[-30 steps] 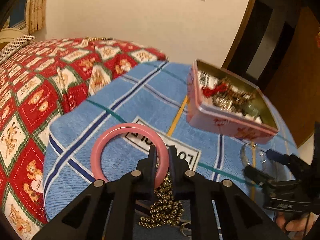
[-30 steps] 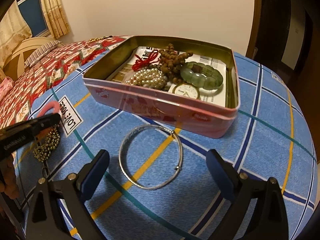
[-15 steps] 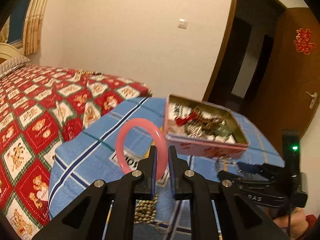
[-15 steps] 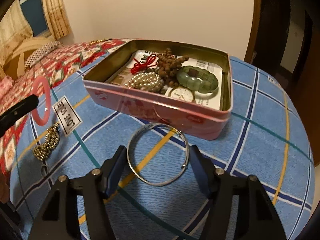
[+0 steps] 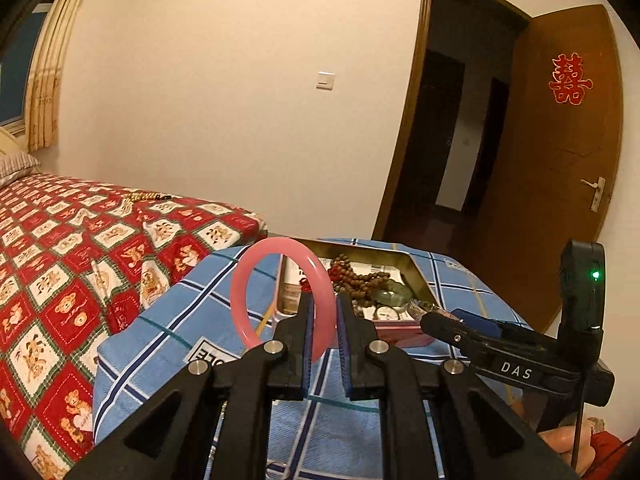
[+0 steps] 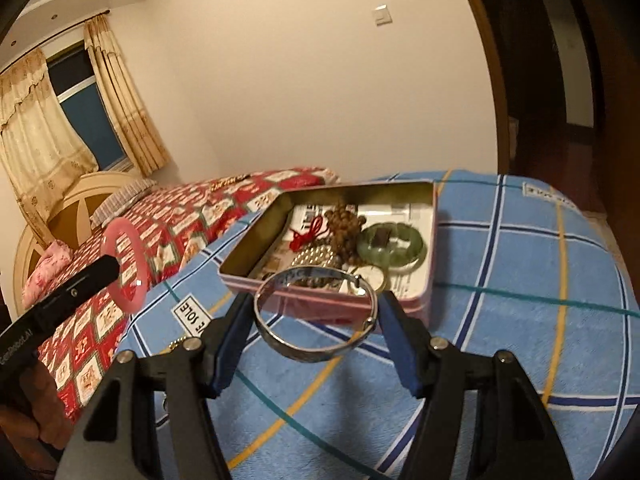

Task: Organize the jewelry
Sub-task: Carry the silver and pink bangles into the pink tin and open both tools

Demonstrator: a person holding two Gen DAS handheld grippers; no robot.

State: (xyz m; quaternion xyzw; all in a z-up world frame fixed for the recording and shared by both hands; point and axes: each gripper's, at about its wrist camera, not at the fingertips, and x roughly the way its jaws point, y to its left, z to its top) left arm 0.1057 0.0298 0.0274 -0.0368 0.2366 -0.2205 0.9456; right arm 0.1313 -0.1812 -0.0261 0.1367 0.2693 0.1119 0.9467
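Left wrist view. Left tongs pressed nearly together, pinching the rim of a smooth pink ring-shaped bangle. The bangle stands upright, clear of the desk, which carries a blue plaid cloth. At 9 o'clock of the desk: bed with a red teddy-bear patchwork quilt. At 1 o'clock of the tongs: open pink rectangular tin box, holding brown wooden beads, a red cord and other pieces (small ones not resolved). At 3 o'clock: right tongs, seen side-on, black body marked "DAS", green light lit.

Right wrist view. At 9 o'clock: the left tongs with the pink bangle, held above the quilt's edge. Centre: right tongs, jaws just closing in from a wide spread; blue pads now press both sides of a thin silver metal bangle, which is lifted off the cloth and tilted. At 12 o'clock of it: the tin box resting on the desk. Contents, left to right: red cord, white pearl strand, wooden beads, small round watch face (partly hidden by the silver bangle), chunky green stone bracelet. A bit of gold bead chain lies on the cloth at 8 o'clock of the silver bangle.
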